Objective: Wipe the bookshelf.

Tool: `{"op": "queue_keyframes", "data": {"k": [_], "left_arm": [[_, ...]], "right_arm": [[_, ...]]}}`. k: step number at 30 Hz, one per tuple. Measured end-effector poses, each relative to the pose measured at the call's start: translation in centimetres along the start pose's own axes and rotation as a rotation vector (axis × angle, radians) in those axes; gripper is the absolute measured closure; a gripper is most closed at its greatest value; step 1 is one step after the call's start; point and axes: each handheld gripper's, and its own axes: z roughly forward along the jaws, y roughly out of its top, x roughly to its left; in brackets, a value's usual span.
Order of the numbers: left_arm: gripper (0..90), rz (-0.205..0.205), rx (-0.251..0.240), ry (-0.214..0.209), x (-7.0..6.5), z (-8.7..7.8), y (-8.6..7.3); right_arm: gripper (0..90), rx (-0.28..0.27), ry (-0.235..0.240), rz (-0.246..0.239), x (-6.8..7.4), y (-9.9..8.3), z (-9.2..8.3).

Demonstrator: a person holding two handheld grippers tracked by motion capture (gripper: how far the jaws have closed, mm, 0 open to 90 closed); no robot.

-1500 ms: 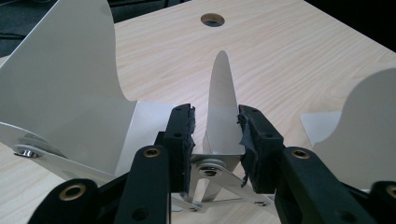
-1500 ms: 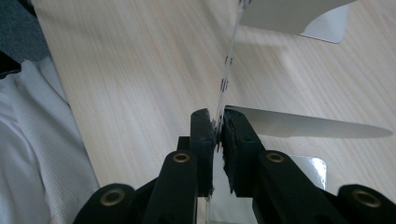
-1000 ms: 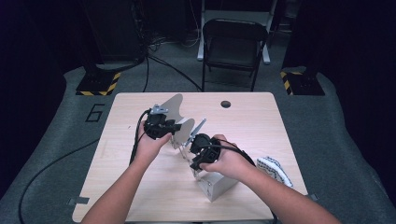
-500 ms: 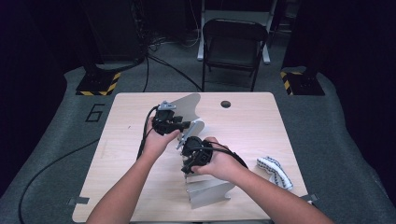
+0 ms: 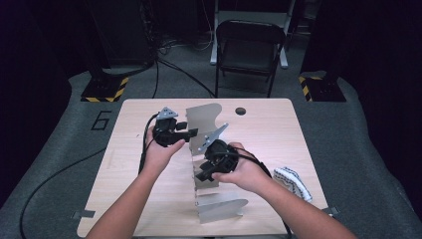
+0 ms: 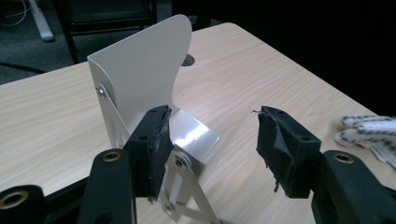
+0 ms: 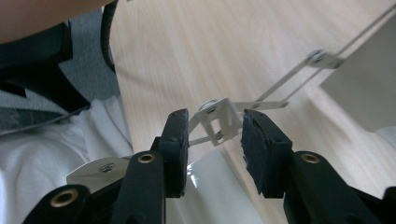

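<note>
A grey sheet-metal folding rack stands stretched out on the wooden table (image 5: 278,134), its far end plate (image 5: 204,117) upright and its near end plate (image 5: 221,209) by the front edge, joined by thin scissor links. My left gripper (image 5: 191,133) hovers by the far plate (image 6: 144,70); its jaws (image 6: 210,140) have just been opening and hold nothing, the plate beside one pad. My right gripper (image 5: 201,174) is at the rack's middle; its jaws (image 7: 212,140) have just been opening, with a link bracket (image 7: 217,119) loose between the pads.
A white dotted glove (image 5: 293,181) lies at the table's right front. A round hole (image 5: 241,110) is in the far edge. A black folding chair (image 5: 246,45) stands beyond the table, with cables on the grey floor.
The rack has been pulled longer, its near plate now closer to the front edge. Both grippers' jaws stand wider than before. The right hand shifted slightly left.
</note>
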Motion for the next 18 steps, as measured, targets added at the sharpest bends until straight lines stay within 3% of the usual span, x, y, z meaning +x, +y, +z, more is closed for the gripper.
{"op": "queue_keyframes", "data": {"k": [3, 6, 12, 18], "left_arm": [[43.9, 0.001, 0.001, -0.006, -0.7, -1.4, -0.6], [43.1, 0.012, 0.017, -0.015, -1.5, -2.4, -1.4], [38.8, 0.029, 0.033, -0.035, -2.9, -3.5, -2.9], [32.3, 0.016, 0.038, -0.062, -4.1, -4.1, -3.9]], "right_arm": [[61.6, -0.039, -0.026, 0.019, -0.8, -0.1, -1.1], [61.0, -0.041, -0.085, 0.043, -2.1, -0.3, -1.6], [59.3, -0.054, -0.151, 0.042, -4.0, -0.3, -0.9], [55.0, -0.09, -0.2, 0.068, -5.9, -0.1, -0.1]]}}
